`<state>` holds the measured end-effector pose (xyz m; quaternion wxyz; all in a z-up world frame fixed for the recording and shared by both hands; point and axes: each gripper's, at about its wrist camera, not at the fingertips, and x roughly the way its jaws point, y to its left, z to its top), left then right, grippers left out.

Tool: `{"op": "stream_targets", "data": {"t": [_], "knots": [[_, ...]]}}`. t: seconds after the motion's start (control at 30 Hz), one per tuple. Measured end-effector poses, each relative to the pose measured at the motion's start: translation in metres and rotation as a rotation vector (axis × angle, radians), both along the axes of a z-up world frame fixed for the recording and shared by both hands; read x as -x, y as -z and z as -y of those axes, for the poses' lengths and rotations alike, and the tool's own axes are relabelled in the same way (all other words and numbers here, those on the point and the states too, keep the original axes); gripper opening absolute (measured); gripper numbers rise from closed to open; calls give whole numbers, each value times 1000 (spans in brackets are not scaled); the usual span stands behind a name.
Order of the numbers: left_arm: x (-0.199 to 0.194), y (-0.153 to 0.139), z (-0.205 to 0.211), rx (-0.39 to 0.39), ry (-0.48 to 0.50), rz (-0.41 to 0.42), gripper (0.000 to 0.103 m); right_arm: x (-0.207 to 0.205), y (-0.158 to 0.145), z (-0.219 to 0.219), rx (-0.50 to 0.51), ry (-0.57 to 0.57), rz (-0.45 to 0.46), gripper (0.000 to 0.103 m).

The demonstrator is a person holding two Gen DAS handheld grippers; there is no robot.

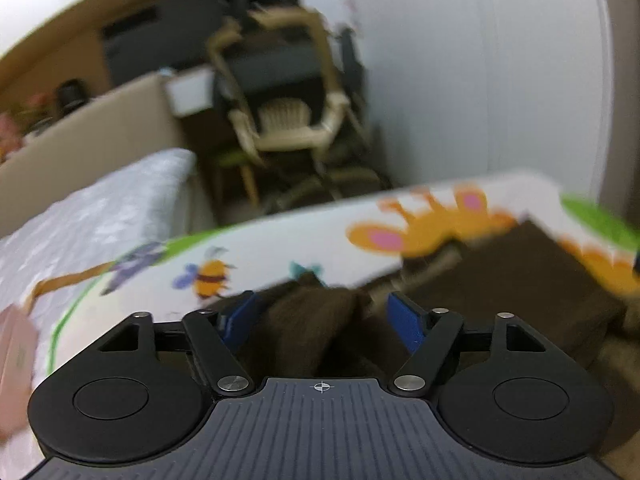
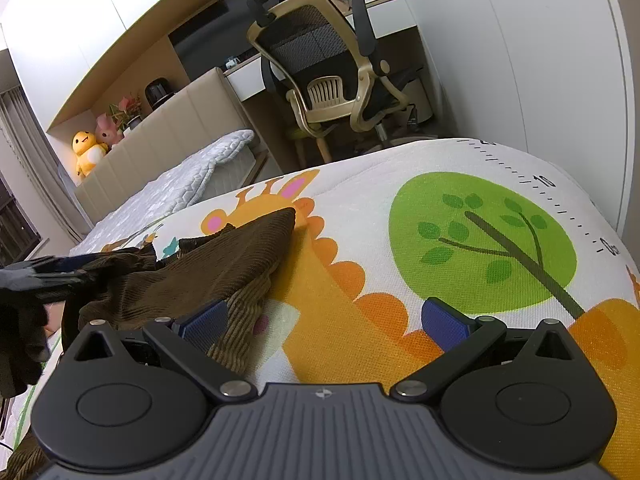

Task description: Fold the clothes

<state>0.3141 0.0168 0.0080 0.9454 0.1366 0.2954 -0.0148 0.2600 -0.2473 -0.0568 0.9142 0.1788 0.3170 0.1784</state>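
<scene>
Lying on the printed mat (image 2: pixel 400 208), brown corduroy garment (image 2: pixel 224 264) (crumpled), left tool (image 1: pixel 324 316) parted around a fold, right tool (image 2: pixel 324 320) wide

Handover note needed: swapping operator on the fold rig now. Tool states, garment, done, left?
Left tool: open, brown corduroy garment bunched between its pads, not clamped.
Right tool: open, holding nothing; garment's edge lies by its left pad.
Garment sits rumpled on the cartoon-print animal mat, partly doubled over.
Done: a first rough fold, apparently.
Left: flatten it, finish the folds.
</scene>
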Motion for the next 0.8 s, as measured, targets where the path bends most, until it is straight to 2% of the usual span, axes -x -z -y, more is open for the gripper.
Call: {"op": "stream_targets", "data": {"t": [0.03,0.1,0.13,0.2,0.27,0.37,0.43,0.47,0.5,0.57,0.63,0.7,0.8], "knots": [[-5,5,0,-40,7,-15,62,0,0,0,0,0,0,103],[-12,11,-3,-102,1,-26,18,0,0,0,0,0,0,103],[-13,11,-7,-123,-16,-21,12,0,0,0,1,0,0,103],[-14,4,-14,-135,-56,7,10,1,0,-1,5,-1,0,103],[-13,-21,-17,-71,-72,59,10,1,0,-1,5,-1,0,103],[0,-58,-5,93,-8,134,10,1,0,0,1,0,0,103],[8,-69,7,251,85,122,11,1,0,1,-2,1,0,103],[12,-73,13,330,133,114,19,1,0,1,-4,1,0,103],[14,-69,20,372,165,79,34,1,0,1,-8,2,-1,103],[18,-57,32,427,215,13,57,0,0,3,-16,3,-2,103],[26,-43,35,440,233,-36,64,0,-2,3,-22,5,-9,103],[34,-35,26,447,210,-61,77,0,-9,1,-13,3,-5,103],[49,-28,2,458,181,-89,88,5,-38,-14,11,-42,58,103]]}}
